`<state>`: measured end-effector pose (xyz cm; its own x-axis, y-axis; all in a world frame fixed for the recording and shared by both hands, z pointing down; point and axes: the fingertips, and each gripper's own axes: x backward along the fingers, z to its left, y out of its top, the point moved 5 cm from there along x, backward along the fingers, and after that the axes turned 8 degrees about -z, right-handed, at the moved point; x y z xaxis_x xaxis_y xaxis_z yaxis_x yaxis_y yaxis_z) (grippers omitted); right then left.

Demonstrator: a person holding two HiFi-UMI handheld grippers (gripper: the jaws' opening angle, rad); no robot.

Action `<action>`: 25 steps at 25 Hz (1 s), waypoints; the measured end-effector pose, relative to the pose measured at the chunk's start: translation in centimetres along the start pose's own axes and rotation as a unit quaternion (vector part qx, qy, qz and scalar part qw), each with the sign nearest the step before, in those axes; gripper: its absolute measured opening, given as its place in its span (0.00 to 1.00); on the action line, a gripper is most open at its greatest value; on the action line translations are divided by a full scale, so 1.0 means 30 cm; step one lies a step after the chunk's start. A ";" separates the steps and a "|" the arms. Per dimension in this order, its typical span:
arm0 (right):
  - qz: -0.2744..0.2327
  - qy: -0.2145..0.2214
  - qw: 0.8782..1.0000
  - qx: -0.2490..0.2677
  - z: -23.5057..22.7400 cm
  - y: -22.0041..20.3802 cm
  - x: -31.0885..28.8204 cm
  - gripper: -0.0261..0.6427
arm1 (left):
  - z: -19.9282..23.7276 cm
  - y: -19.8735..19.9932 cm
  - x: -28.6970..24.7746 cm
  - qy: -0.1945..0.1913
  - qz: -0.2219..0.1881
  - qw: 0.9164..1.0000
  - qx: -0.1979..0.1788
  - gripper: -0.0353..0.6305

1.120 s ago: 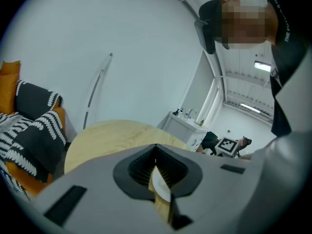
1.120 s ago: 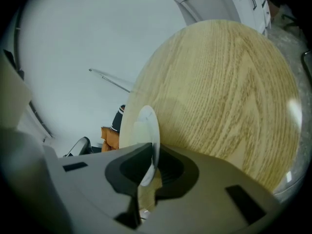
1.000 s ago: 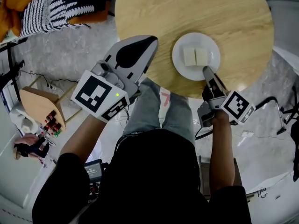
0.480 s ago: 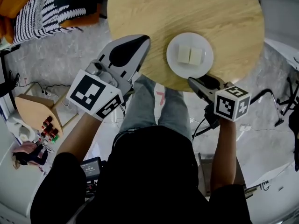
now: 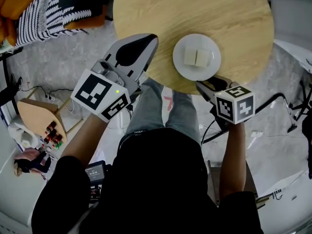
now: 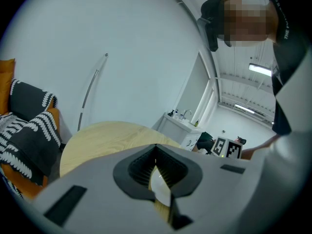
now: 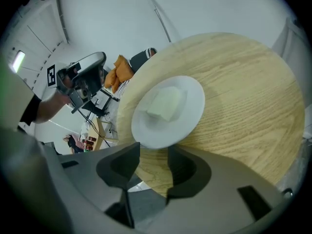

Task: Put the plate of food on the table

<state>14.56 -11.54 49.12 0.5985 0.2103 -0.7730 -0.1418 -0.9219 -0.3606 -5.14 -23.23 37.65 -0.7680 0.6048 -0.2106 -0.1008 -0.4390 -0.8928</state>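
Head view: plate [image 5: 181,65] of food down on surface [image 5: 195,9], near its edge. Right tongs [image 5: 207,85] open, empty, just beside rim; left tongs [image 5: 151,40] closed, empty. Risks nudging plate off edge if pull-back clips rim.

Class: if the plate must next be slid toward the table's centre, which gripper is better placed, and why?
Likely right. The right gripper sits at the edge of the table directly beside the plate, jaws apart and aimed at its rim. The left gripper is shut and farther off to the side.
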 end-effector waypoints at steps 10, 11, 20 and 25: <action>0.026 -0.051 0.998 0.018 0.011 0.006 -0.020 0.32 | -0.025 0.028 -0.022 -0.006 -0.008 1.000 0.007 0.06; 0.026 -0.052 0.998 0.016 0.010 0.005 -0.020 0.32 | -0.027 0.032 -0.023 -0.006 -0.010 1.000 0.007 0.06; 0.031 -0.015 0.999 0.012 -0.002 0.003 -0.019 0.32 | -0.047 0.086 -0.023 -0.015 -0.019 1.000 0.003 0.06; 0.045 -0.022 0.999 0.017 -0.004 0.000 -0.022 0.31 | -0.063 0.129 -0.016 -0.013 -0.027 1.000 -0.005 0.06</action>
<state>14.26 -11.73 49.69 0.5465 0.1422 -0.8253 -0.2202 -0.9264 -0.3054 -3.96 -23.95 33.55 -0.7779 0.6098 -0.1514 -0.1368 -0.3996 -0.9064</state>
